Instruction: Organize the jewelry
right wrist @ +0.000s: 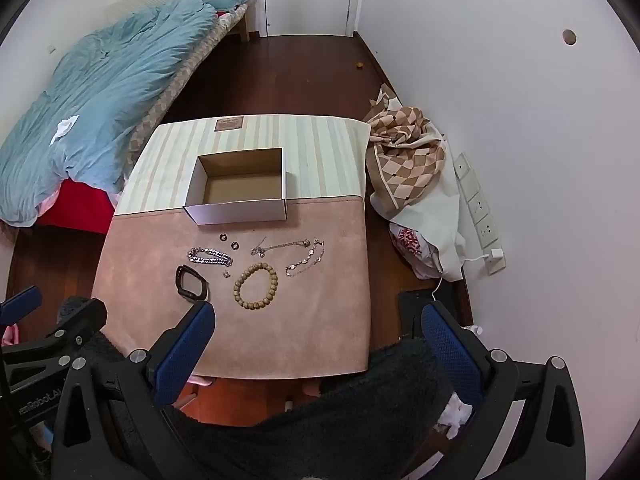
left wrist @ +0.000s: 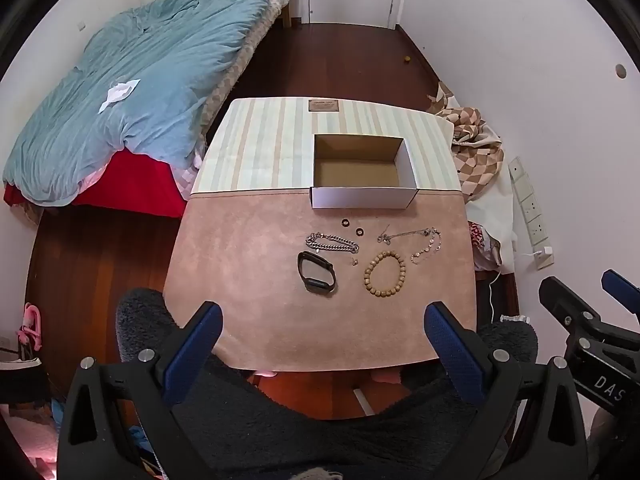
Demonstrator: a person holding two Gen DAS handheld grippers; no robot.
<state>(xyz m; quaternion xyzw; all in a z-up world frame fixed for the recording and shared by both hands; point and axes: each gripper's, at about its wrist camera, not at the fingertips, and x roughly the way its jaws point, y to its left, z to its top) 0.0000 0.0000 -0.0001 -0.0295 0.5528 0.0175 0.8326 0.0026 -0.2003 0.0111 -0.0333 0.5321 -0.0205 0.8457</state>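
Observation:
Jewelry lies on the pink table (left wrist: 248, 280) in front of an open, empty cardboard box (left wrist: 360, 172): a black band (left wrist: 316, 272), a wooden bead bracelet (left wrist: 385, 274), a silver chain (left wrist: 332, 243), a thin chain with discs (left wrist: 426, 245), two dark rings (left wrist: 345, 223) and a small earring (left wrist: 354, 261). The same items show in the right wrist view: box (right wrist: 240, 188), band (right wrist: 191, 282), bead bracelet (right wrist: 255, 286), silver chain (right wrist: 210, 257). My left gripper (left wrist: 322, 326) and right gripper (right wrist: 316, 326) are both open and empty, held above the table's near edge.
A striped cloth (left wrist: 260, 148) covers the table's far half. A bed with a blue duvet (left wrist: 132, 92) stands at the left. A checkered blanket and bags (right wrist: 412, 164) lie at the right by the wall with sockets (right wrist: 478, 208). A dark fuzzy sleeve (left wrist: 320, 420) fills the foreground.

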